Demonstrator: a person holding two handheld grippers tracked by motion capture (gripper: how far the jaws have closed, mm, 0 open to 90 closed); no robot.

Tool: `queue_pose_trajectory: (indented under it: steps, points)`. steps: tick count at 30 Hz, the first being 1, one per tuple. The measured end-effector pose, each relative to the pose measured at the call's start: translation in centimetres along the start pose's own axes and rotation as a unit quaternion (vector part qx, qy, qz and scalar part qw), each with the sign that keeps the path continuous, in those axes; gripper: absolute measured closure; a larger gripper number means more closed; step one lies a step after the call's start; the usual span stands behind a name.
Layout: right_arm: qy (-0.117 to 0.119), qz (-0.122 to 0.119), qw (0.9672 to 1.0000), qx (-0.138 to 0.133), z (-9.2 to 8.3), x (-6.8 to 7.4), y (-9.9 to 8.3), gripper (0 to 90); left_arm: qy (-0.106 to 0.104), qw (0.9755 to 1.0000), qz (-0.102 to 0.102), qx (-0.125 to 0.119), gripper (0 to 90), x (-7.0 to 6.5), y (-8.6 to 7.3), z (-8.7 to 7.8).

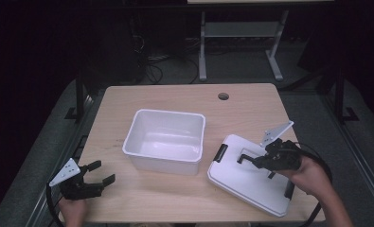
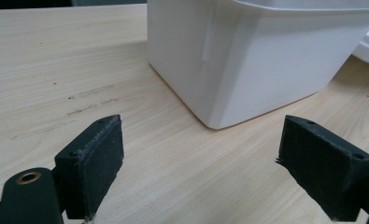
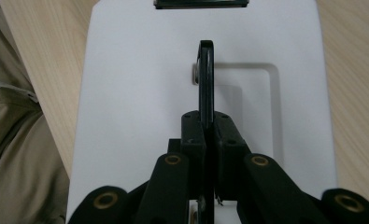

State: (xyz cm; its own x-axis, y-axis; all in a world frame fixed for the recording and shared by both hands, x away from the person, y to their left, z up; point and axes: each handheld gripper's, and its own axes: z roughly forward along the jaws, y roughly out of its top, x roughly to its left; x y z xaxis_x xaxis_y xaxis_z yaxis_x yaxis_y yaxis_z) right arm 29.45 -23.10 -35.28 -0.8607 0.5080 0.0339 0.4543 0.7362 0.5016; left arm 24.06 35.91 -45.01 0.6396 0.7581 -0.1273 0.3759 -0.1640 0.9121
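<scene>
The right tool [image 1: 251, 160] is clamped on the black handle [image 3: 206, 77] of the white lid [image 1: 244, 182]. In the right gripper view the two pads press flat against either side of the thin upright handle, which stands in a shallow rectangular recess at the lid's middle. The lid lies at the right front of the wooden counter [image 1: 175, 97], set at an angle to the counter's edges, just beside the white plastic bin [image 1: 165, 140] and apart from it. A black latch [image 1: 220, 153] sits on the lid's end nearer the bin; a second black latch [image 1: 289, 189] sits on the opposite end, near the person's right hand [image 1: 310, 177].

The bin stands upright at the counter's middle, open at the top, nothing inside. Its near wall lies between the lid and the left side of the counter.

The left tool [image 1: 101, 173] is at the front left corner, jaws spread wide with nothing between them. In the left gripper view the bin's corner faces the gap between the pads [image 2: 100, 156], near but not touching. The bare counter lies between that tool and the bin.

A round cable hole [image 1: 223, 96] is at the counter's far edge. Beyond the counter, grey frame legs [image 1: 202, 47] stand on the floor. Beige cloth [image 3: 14, 140] shows at the left in the right gripper view.
</scene>
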Motion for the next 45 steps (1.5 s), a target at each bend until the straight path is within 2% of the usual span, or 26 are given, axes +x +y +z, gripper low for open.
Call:
queue_pose_trajectory:
  steps: [28,45]
  points:
    - [-0.012,-0.018,0.9997,-0.012,-5.7,0.3,2.6,84.5,0.000,1.0000,0.000,0.001,13.1,0.0,0.0,0.1]
    - [-0.011,-0.039,0.9990,-0.021,-8.2,0.8,5.4,84.5,0.000,1.0000,0.000,0.002,13.1,0.1,0.0,0.0]
